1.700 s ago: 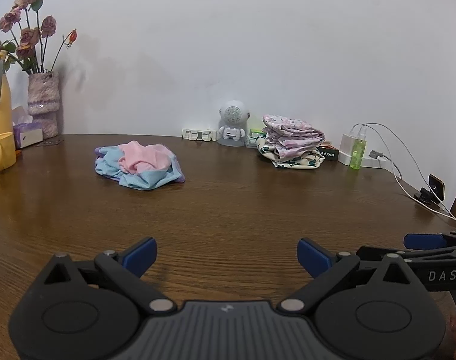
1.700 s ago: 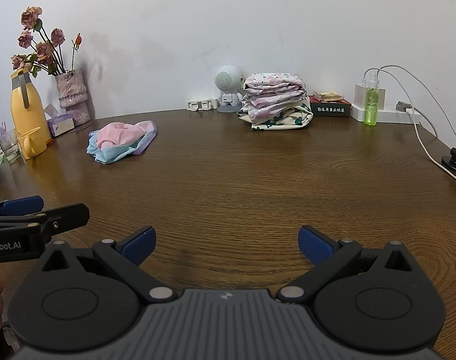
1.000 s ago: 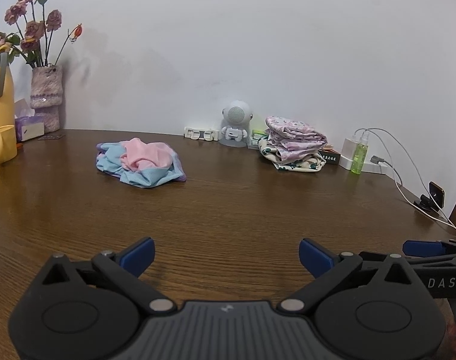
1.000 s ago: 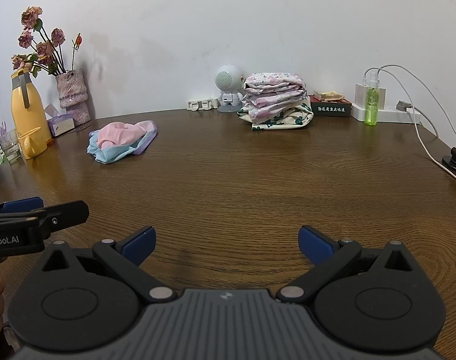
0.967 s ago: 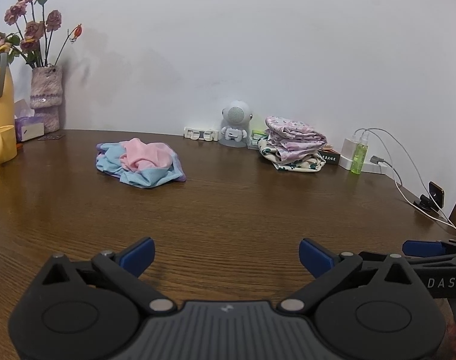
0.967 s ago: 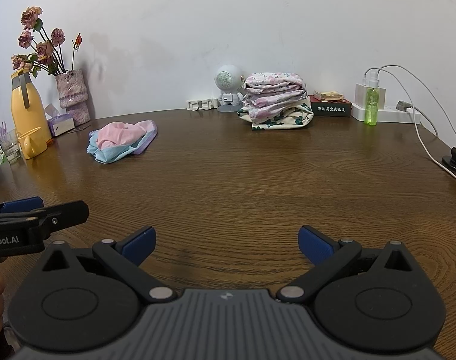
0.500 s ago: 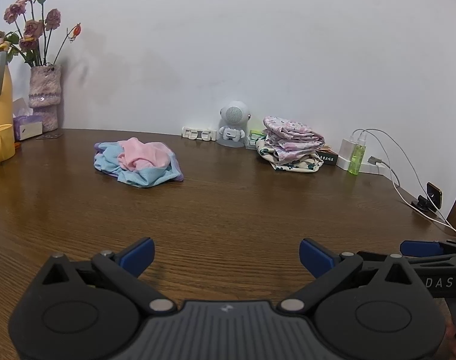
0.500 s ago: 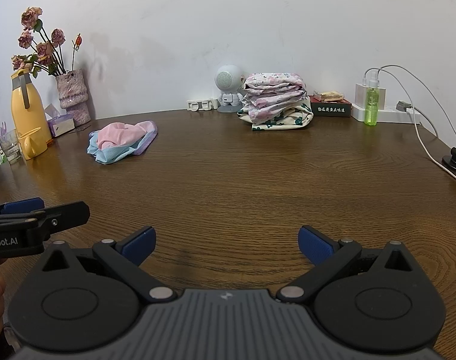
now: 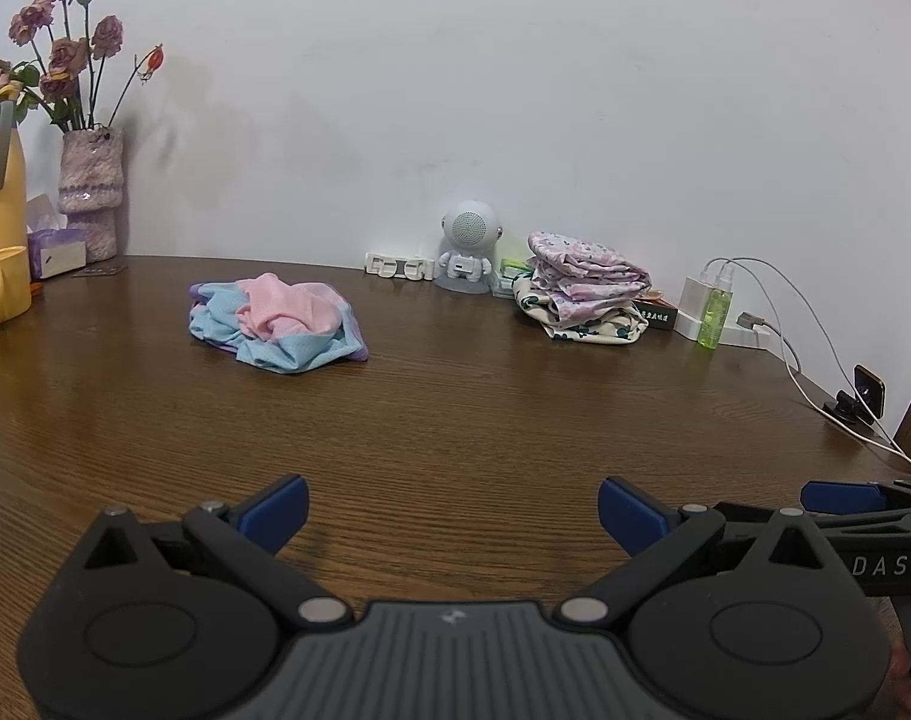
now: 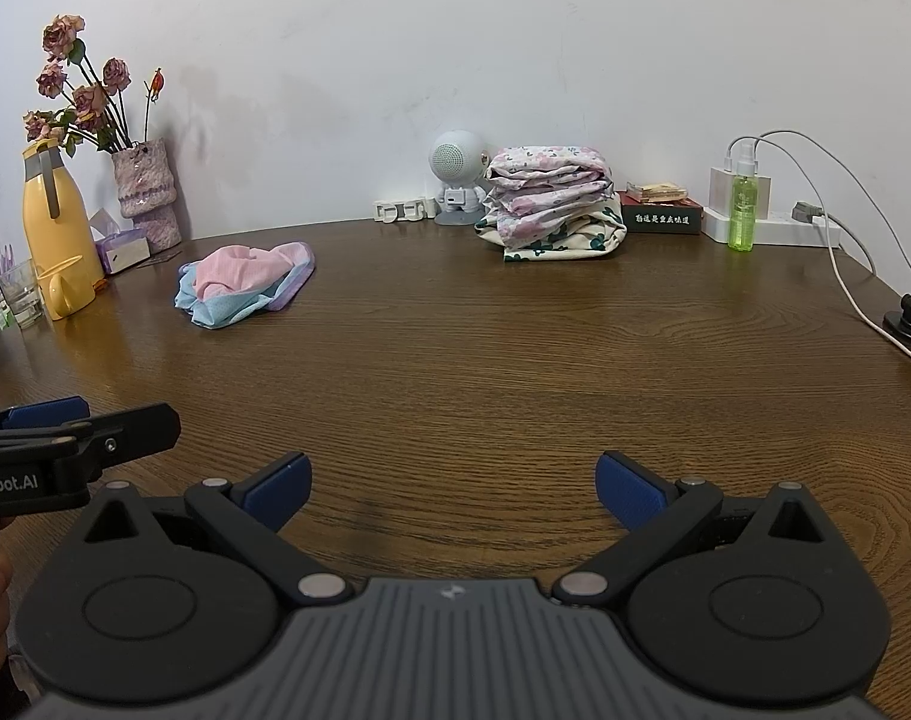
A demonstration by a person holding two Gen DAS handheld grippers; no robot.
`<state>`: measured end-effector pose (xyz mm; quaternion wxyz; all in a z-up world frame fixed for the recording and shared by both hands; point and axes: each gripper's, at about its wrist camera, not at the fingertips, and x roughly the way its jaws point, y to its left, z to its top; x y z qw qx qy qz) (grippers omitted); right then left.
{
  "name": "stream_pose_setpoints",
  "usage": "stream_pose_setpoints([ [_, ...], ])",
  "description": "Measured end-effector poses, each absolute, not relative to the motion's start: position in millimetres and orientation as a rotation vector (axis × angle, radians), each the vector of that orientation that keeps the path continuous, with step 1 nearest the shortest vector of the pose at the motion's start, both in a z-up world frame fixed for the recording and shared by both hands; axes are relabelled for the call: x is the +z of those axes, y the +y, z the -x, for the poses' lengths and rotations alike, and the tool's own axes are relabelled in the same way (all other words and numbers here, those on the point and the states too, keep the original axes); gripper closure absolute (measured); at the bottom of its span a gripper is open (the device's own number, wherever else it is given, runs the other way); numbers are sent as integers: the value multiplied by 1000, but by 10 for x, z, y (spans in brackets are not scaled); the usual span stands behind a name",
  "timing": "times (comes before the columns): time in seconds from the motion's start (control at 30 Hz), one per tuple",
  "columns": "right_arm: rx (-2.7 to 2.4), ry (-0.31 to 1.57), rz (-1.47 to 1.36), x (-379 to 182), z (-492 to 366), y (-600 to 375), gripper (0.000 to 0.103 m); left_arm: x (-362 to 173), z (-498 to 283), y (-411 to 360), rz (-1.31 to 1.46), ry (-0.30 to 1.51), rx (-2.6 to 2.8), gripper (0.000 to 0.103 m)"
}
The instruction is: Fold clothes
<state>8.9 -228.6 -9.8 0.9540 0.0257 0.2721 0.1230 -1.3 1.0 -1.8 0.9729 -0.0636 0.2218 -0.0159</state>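
Blue-padded fingers [image 9: 273, 509] of left gripper [image 9: 452, 510] and right gripper [image 10: 452, 483]: spread wide, holding nothing, above tabletop [image 10: 515, 360]; crumpled clothes [image 9: 275, 321] well ahead, left.

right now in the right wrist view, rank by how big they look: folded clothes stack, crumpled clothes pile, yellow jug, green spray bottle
1. folded clothes stack and crumpled clothes pile: look about alike, so no ranking between them
2. yellow jug: near the edge, where the fisheye distorts, so unsure
3. green spray bottle: clearly smallest

You get even, soft indoor light, sharp focus throughout, faint sheen on the counter [image 9: 455, 420], soft flower shadows on the wall [image 10: 395, 60], and fisheye bending with dark corners.
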Motion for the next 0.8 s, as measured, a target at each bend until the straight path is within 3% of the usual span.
stream_pose_setpoints([
  [0.8, 251, 558, -51, -117, -85, -2284, 0, -14, 2, 12, 133, 448, -29, 0],
])
